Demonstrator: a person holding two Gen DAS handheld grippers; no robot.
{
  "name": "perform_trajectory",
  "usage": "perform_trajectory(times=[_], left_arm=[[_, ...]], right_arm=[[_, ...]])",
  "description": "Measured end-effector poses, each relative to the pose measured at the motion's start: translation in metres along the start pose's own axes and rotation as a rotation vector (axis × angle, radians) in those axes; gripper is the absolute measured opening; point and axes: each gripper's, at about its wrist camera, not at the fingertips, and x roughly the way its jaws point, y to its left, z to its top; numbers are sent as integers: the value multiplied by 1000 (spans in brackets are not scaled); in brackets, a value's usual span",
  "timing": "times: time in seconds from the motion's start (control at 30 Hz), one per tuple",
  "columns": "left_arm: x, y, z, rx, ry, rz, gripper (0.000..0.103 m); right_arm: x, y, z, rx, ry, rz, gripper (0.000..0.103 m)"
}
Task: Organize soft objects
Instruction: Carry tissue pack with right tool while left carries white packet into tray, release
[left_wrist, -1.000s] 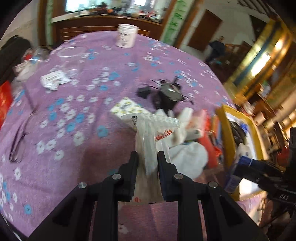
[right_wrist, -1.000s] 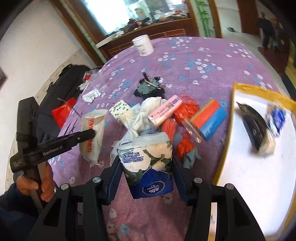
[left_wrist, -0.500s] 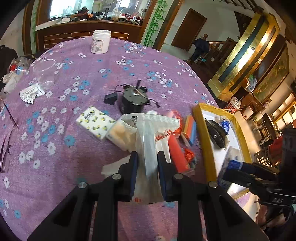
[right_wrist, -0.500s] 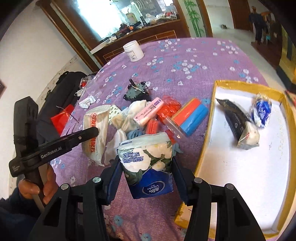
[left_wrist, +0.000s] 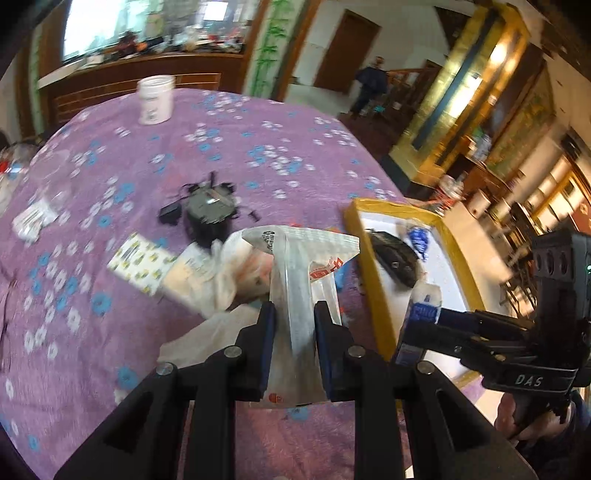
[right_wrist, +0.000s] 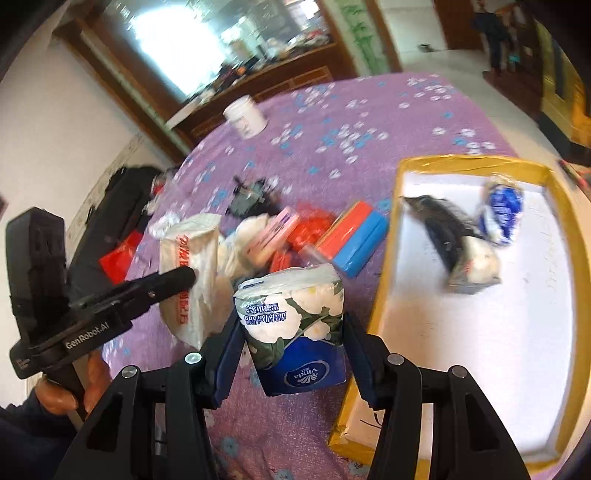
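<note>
A purple flowered tablecloth (right_wrist: 369, 122) is spread beneath a yellow-rimmed tray (right_wrist: 384, 295) at the right. A floral tissue pack (right_wrist: 291, 314) is clamped in the right gripper (right_wrist: 291, 354), near the tray's left rim. A clear plastic packet (left_wrist: 299, 295) is pinched by the left gripper (left_wrist: 293, 347) above the pile.

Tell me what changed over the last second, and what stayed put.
Both grippers carried their loads toward the yellow-rimmed tray, which now fills more of the right wrist view. The left gripper stays shut on the clear plastic bag, the right gripper on the tissue pack. Nothing was let go. The dark pouch and blue packet lie unmoved in the tray.
</note>
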Motion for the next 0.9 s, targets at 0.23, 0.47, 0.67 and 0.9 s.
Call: perform_trajectory(times=[0.23,0.47,0.67,0.9], left_arm=[[16,-29,7,102,34,-93,20],[21,-72,12,125,32,-132,21],[33,-104,17,124,36,-169,21],[47,-128,26,163,73,-176,21]], right_arm=[[-31,-30,-14,114,-60,-82,57],[-60,-77,2,163,-90,-111,57],[-71,-110,5,210,-94,-121,57],[-79,-131,9,232,-115,-136,57]])
